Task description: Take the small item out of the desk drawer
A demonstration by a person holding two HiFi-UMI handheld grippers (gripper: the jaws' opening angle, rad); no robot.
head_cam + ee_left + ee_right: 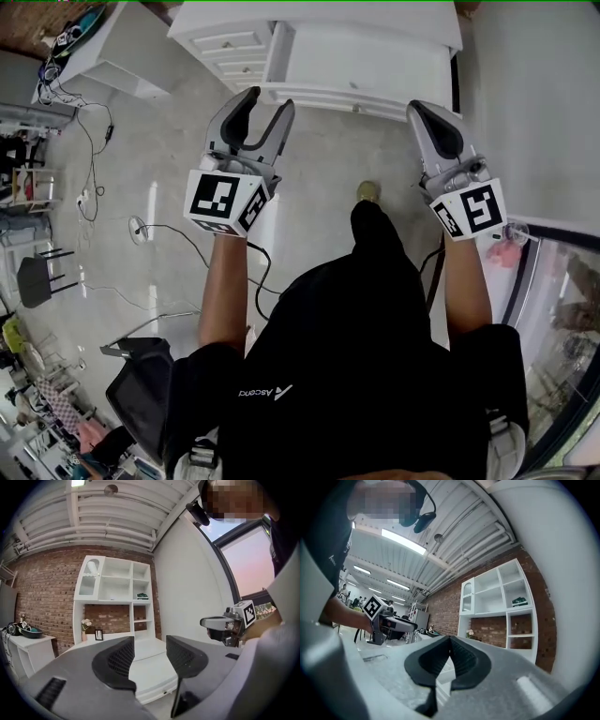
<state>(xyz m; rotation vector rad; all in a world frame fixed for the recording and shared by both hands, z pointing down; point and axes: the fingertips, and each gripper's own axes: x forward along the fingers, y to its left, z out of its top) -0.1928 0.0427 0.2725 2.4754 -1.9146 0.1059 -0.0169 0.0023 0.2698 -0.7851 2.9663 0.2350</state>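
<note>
A white desk [366, 56] stands ahead of me, with a stack of closed drawers [230, 47] at its left and a small knob [354, 109] on its front edge. No small item shows in any view. My left gripper [269, 99] hovers short of the desk front and is open, with nothing between its jaws. In the left gripper view the desk top [154, 665] lies beyond the left gripper [150, 653]. My right gripper [419, 108] hangs to the right at the same height, shut and empty. Its pads meet in the right gripper view [450, 641].
A white shelf unit [115, 602] rises over the desk against a brick wall, beside a flower vase [86, 625]. Cables [94, 141] trail over the floor at left, near a black chair [141, 384]. A glass wall [562, 319] runs along the right.
</note>
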